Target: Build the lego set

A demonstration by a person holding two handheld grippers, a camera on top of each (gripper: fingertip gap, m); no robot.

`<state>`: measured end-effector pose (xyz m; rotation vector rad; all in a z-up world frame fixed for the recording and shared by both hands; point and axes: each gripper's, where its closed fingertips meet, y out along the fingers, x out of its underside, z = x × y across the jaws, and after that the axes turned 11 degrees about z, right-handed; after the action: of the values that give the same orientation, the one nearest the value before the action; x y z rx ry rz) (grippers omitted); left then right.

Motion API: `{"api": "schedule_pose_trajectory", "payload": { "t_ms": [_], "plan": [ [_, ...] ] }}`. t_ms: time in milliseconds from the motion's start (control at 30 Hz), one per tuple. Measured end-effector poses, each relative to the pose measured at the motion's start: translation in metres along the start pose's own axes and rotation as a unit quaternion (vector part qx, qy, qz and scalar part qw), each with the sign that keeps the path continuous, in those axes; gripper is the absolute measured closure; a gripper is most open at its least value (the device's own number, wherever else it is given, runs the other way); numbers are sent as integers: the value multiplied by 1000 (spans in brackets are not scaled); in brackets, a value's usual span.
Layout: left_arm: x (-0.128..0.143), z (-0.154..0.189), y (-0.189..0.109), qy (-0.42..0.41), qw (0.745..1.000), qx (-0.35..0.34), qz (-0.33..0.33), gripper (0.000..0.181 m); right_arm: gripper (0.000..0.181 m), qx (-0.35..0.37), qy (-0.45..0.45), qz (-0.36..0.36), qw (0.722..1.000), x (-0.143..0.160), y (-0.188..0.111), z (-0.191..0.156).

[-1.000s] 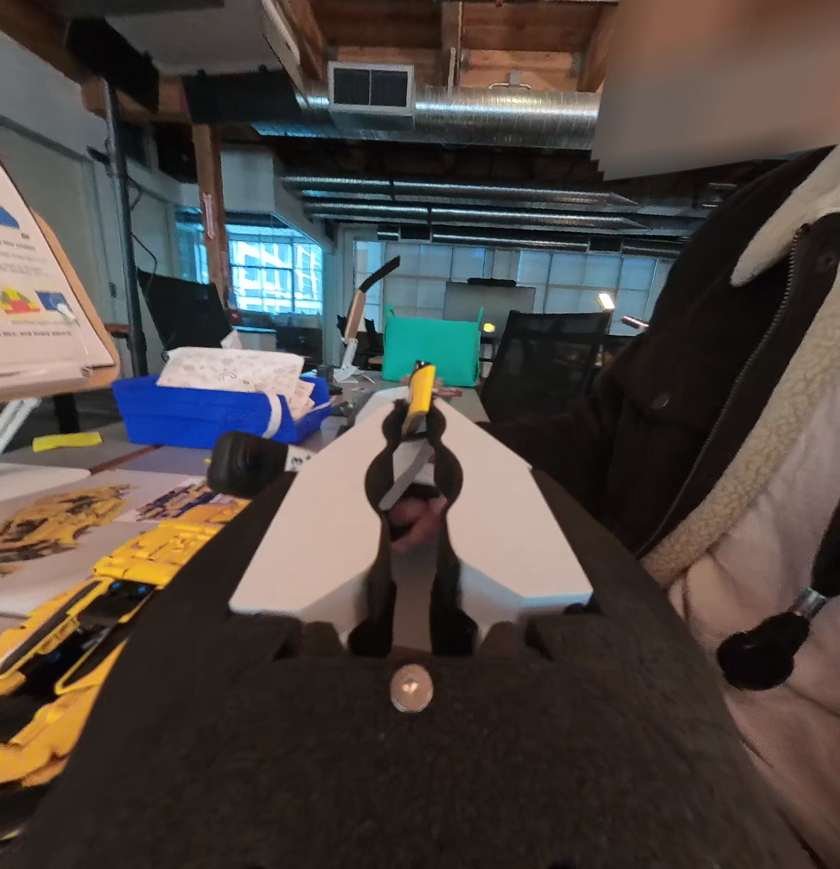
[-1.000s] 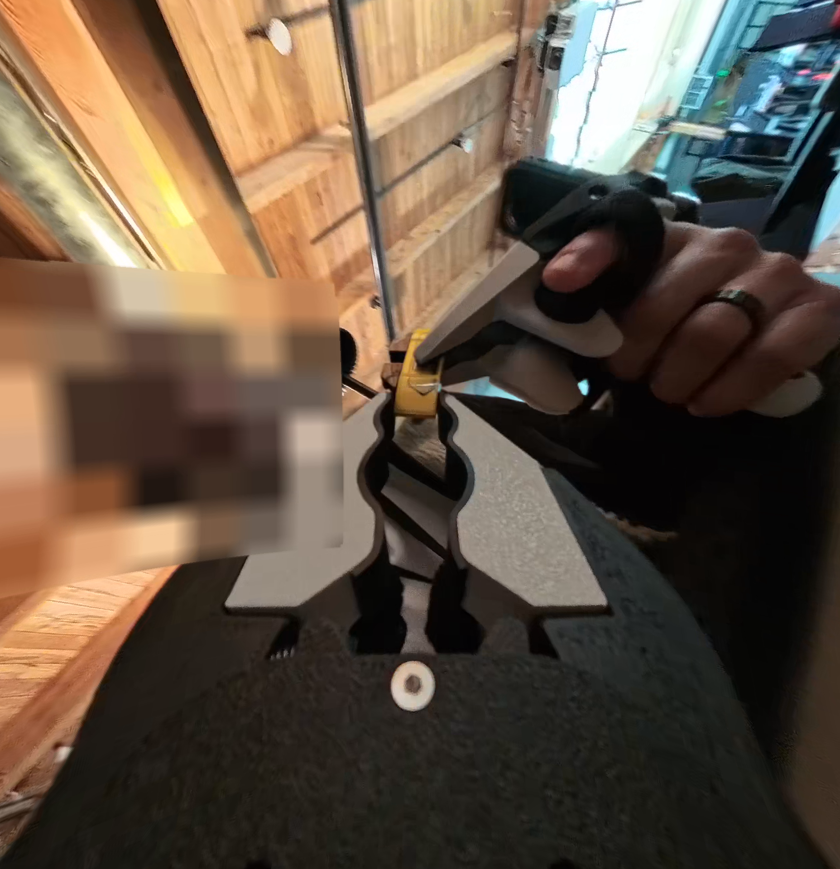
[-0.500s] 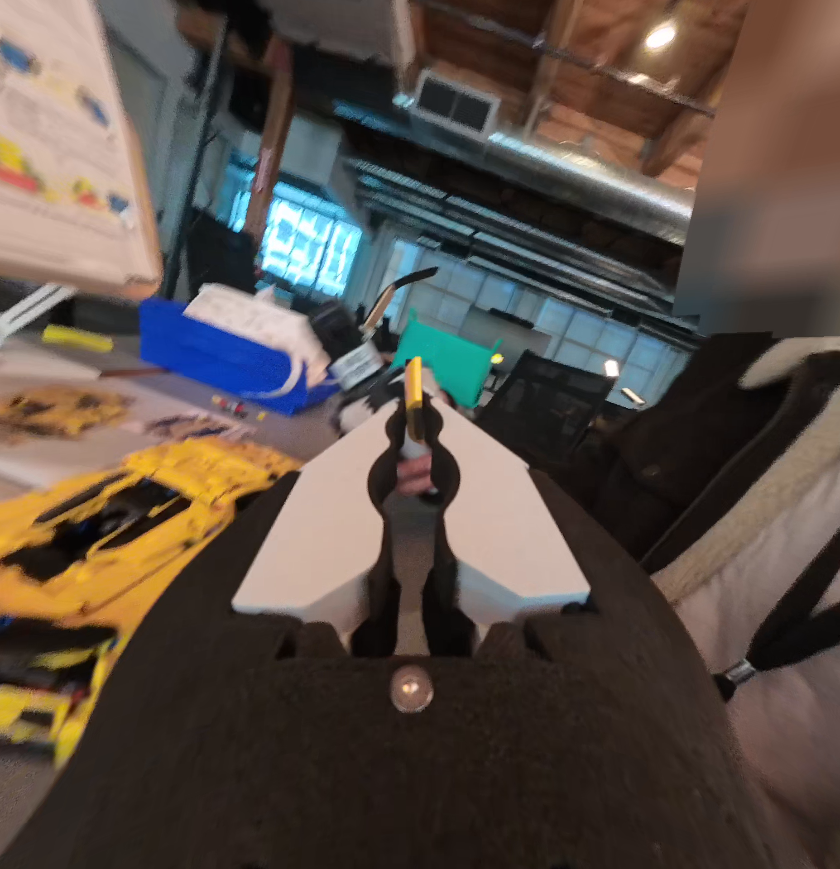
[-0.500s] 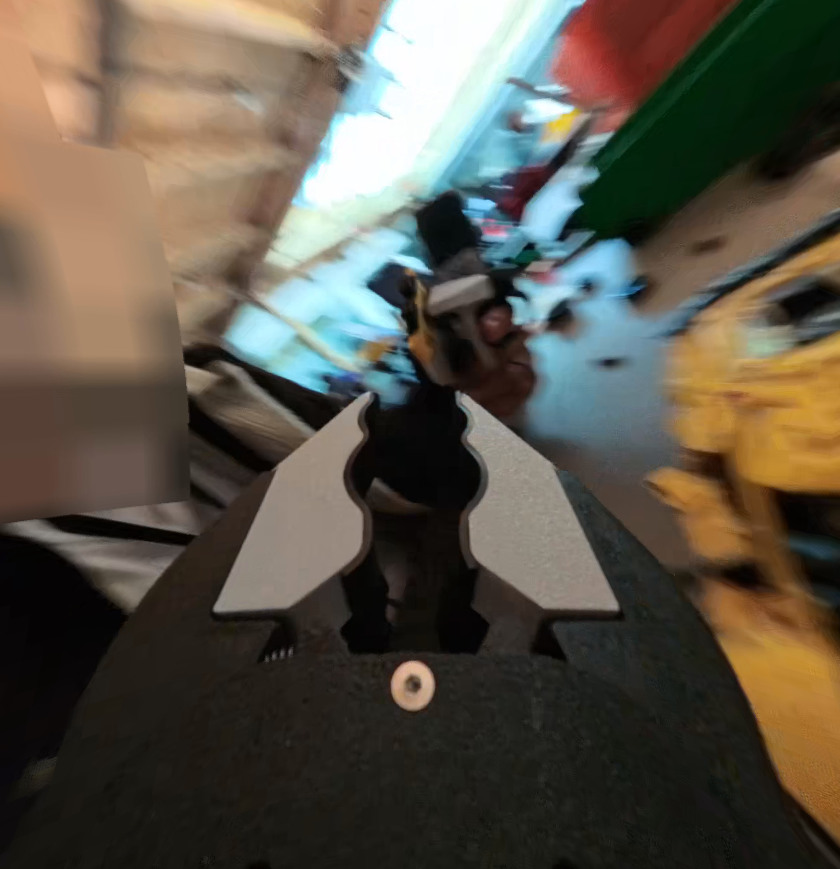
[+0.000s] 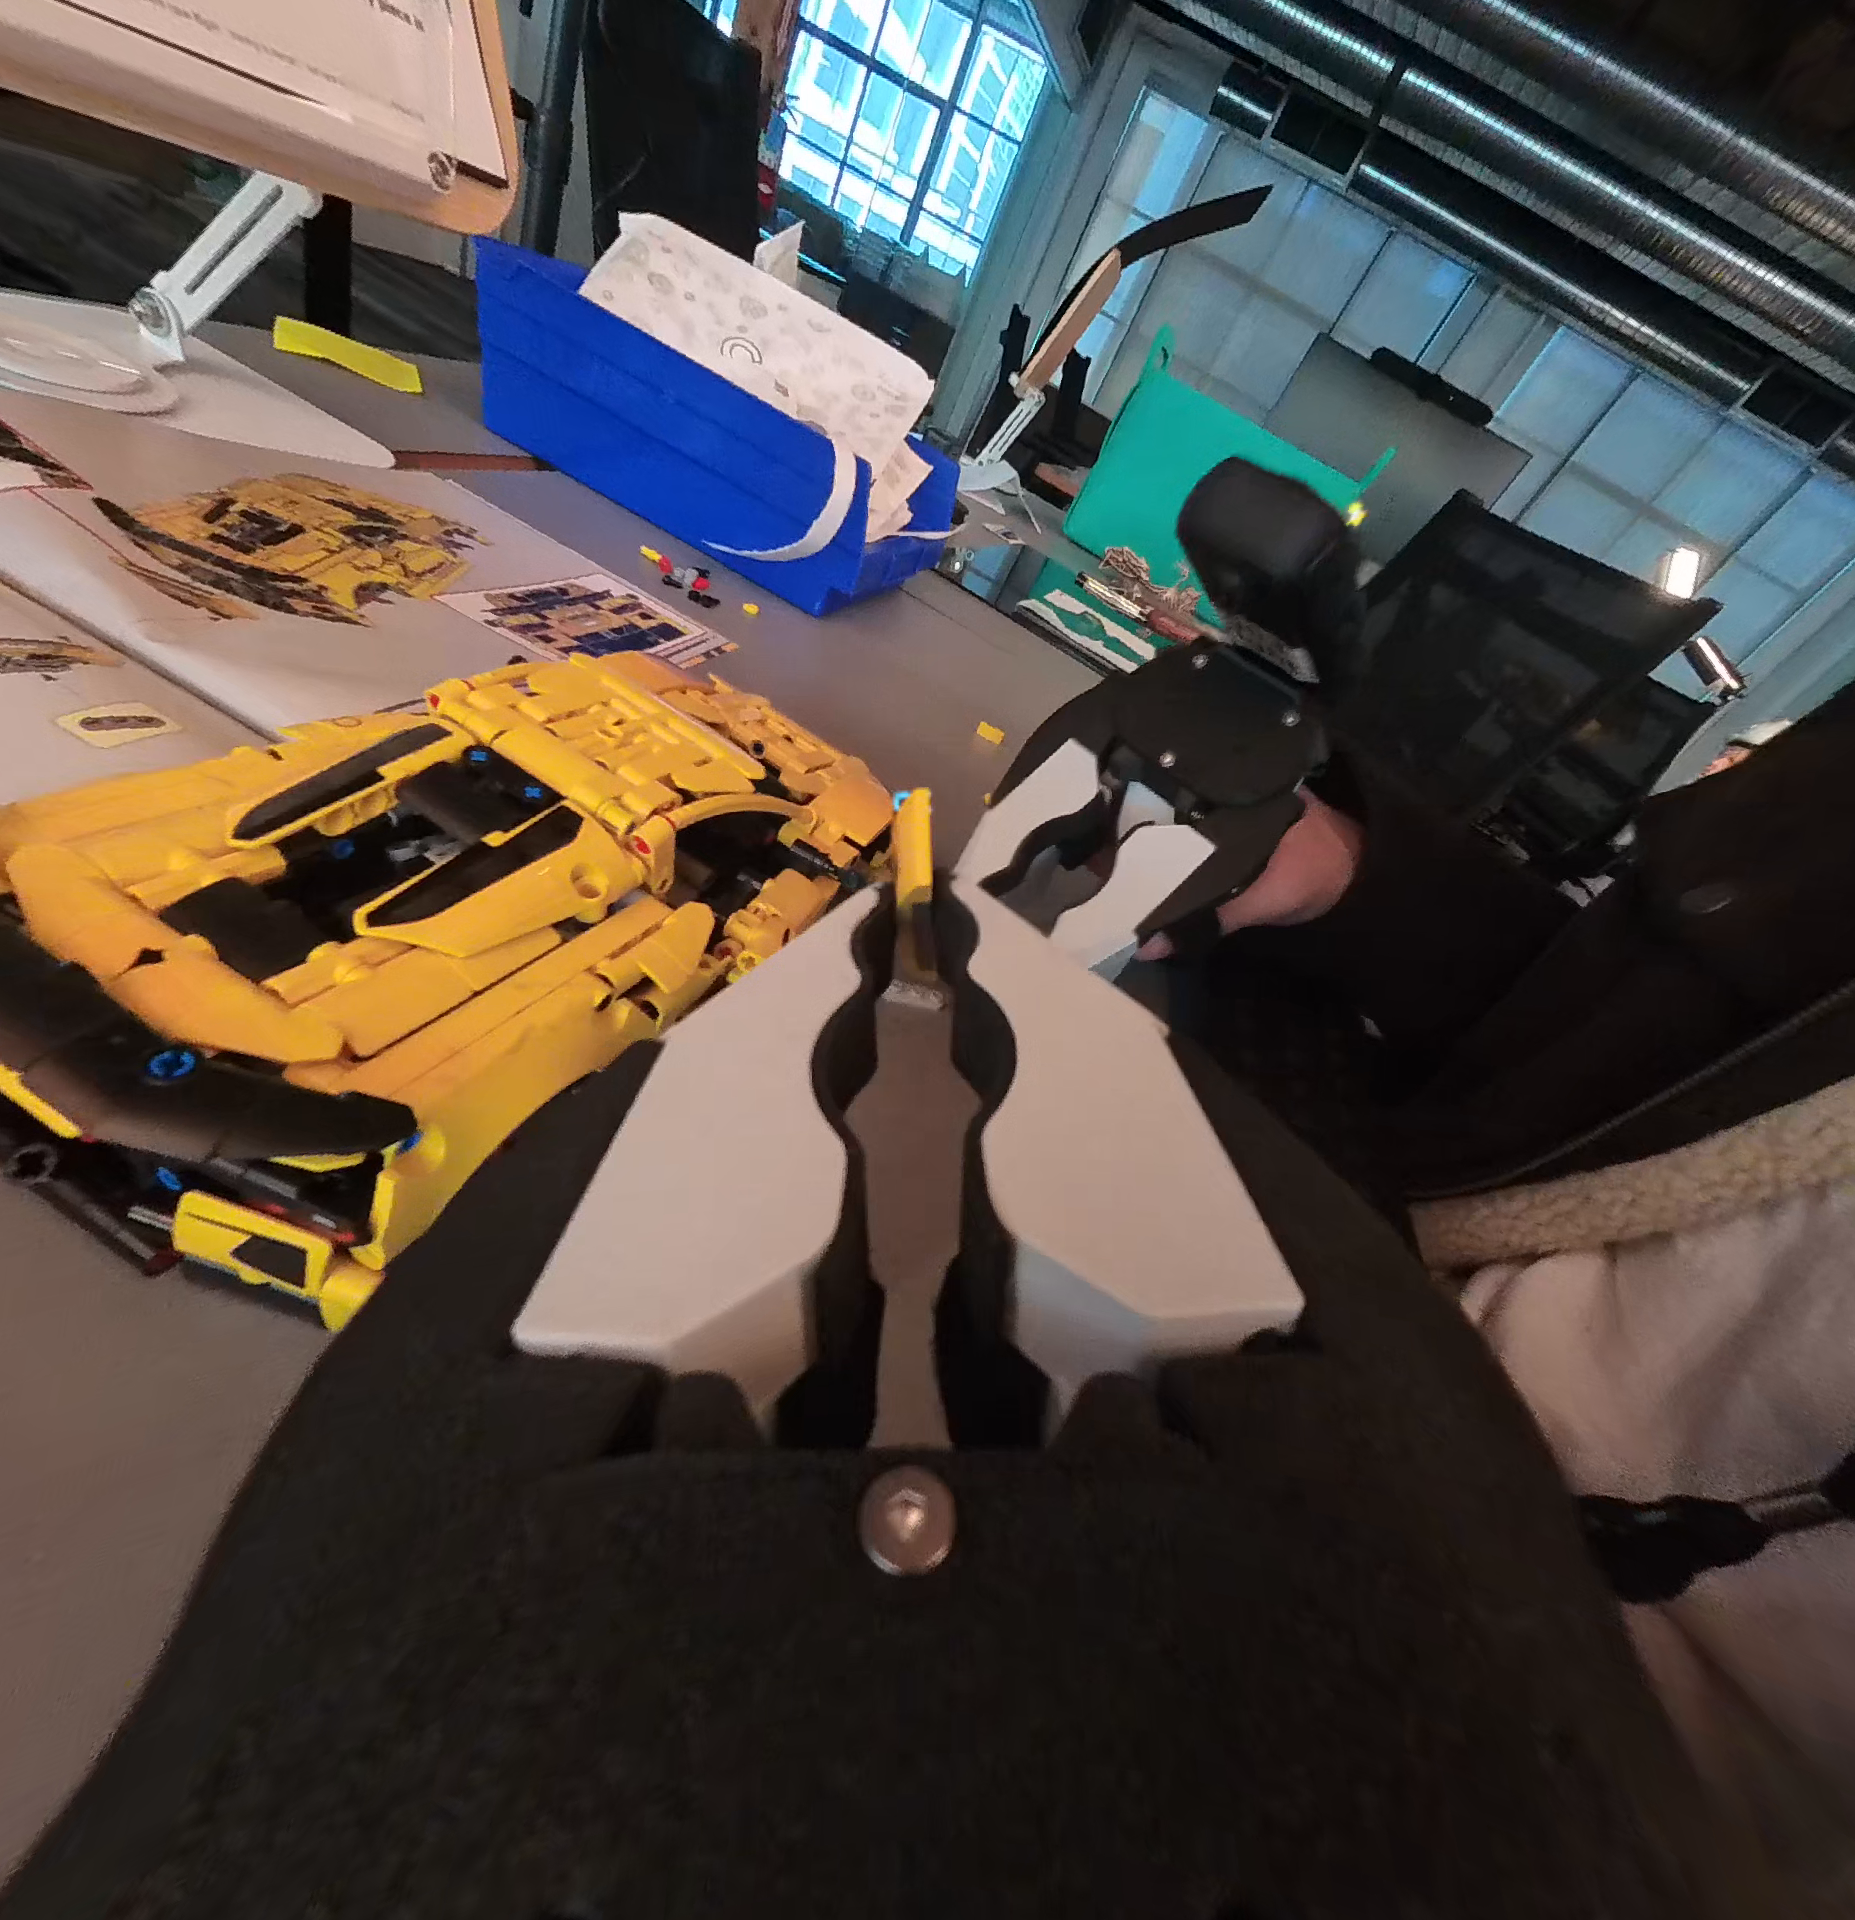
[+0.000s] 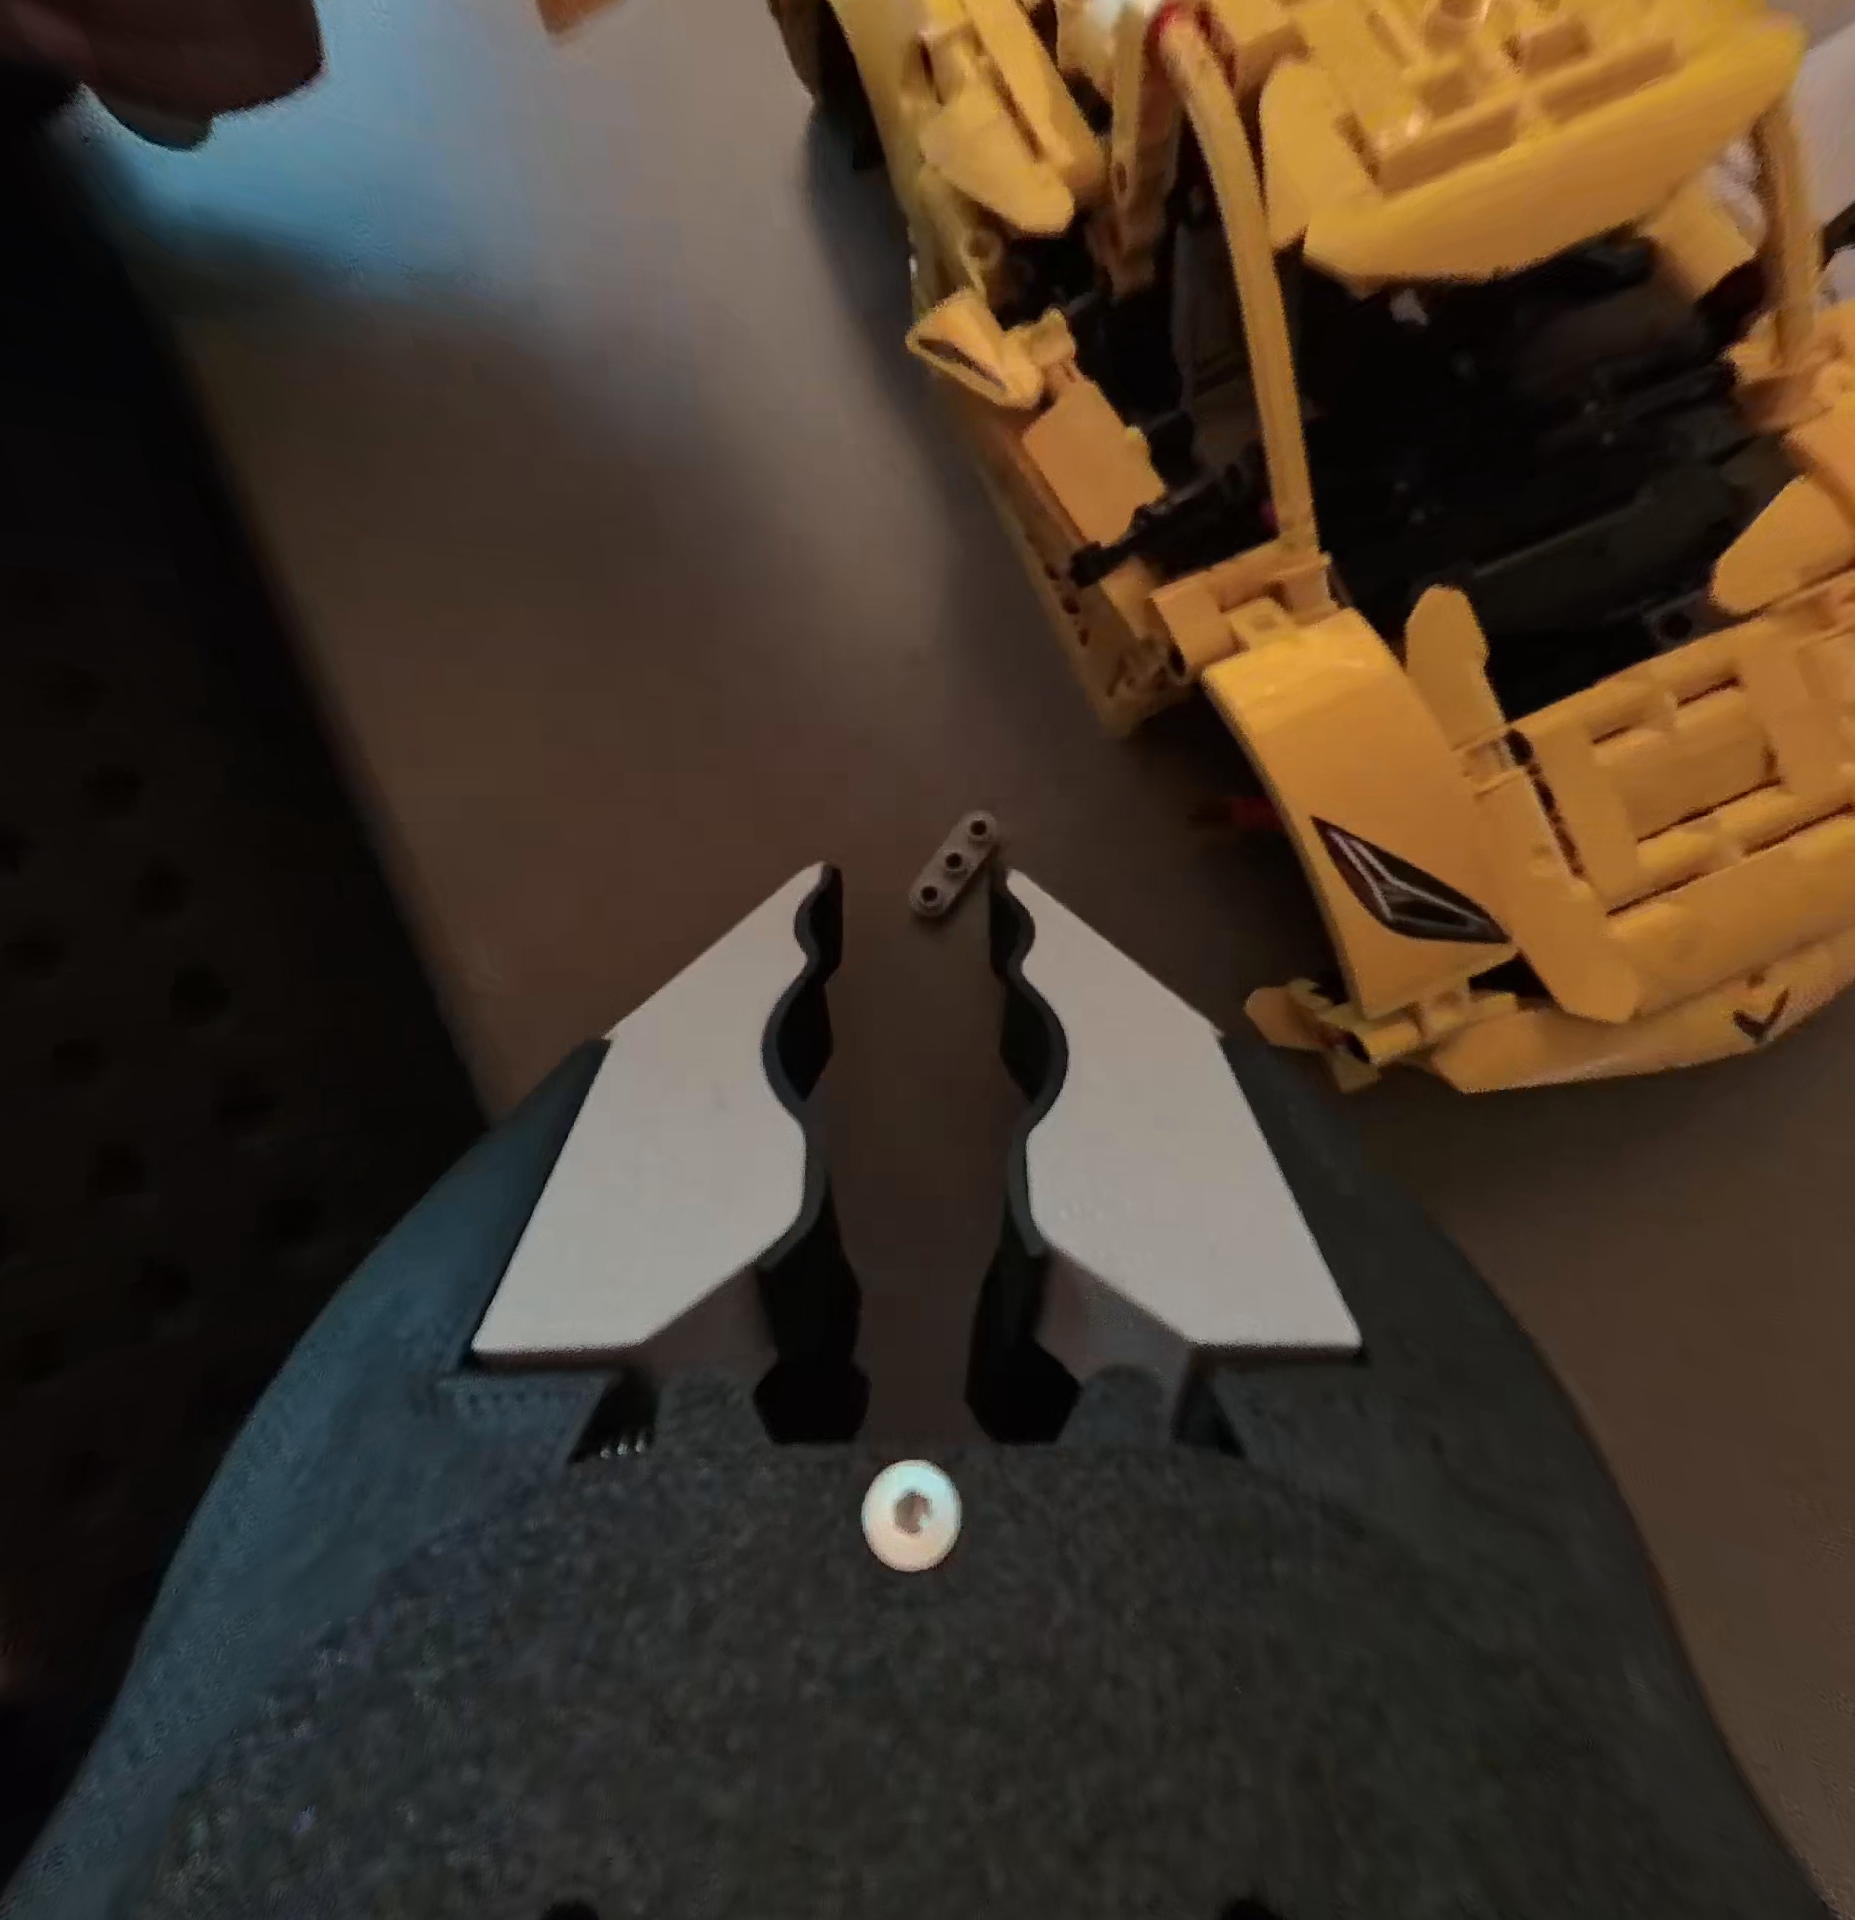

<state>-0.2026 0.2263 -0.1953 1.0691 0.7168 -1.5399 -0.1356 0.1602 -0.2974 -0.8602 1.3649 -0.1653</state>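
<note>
Lego car (image 5: 403, 914) sits on the desk (image 5: 123, 1455) left of the left claw (image 5: 915, 914), which pinches a thin yellow piece (image 5: 912, 883), long axis running forward past the tips. Right claw (image 6: 915, 883) gapes empty over a small dark three-hole beam (image 6: 954, 864), angled up-right just ahead between its tips.

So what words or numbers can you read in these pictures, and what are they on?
Board on the stand: printed lines, too small and tilted to read.
Instruction booklet: pictures only, no words readable.
Yellow lego car: no words readable.
Paper in the blue bin: patterns, no words.
</note>
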Motion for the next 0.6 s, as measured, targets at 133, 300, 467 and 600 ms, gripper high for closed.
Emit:
{"api": "schedule_pose_trajectory", "payload": {
  "t_ms": [133,300,467,600],
  "plan": [
    [2,3,1,-6,1000,10,-5,175,159,6,3,13,1000,1,6,3],
    [11,2,4,12,1000,2,-29,175,173,-27,67,31,997,-4,6,0],
    [27,-4,9,35,997,-22,-69,175,174,-295,316,255,865,-99,-28,-45],
    [27,1,13,32,997,-15,-66,175,174,-234,273,267,894,-108,-7,-46]
  ]
}}
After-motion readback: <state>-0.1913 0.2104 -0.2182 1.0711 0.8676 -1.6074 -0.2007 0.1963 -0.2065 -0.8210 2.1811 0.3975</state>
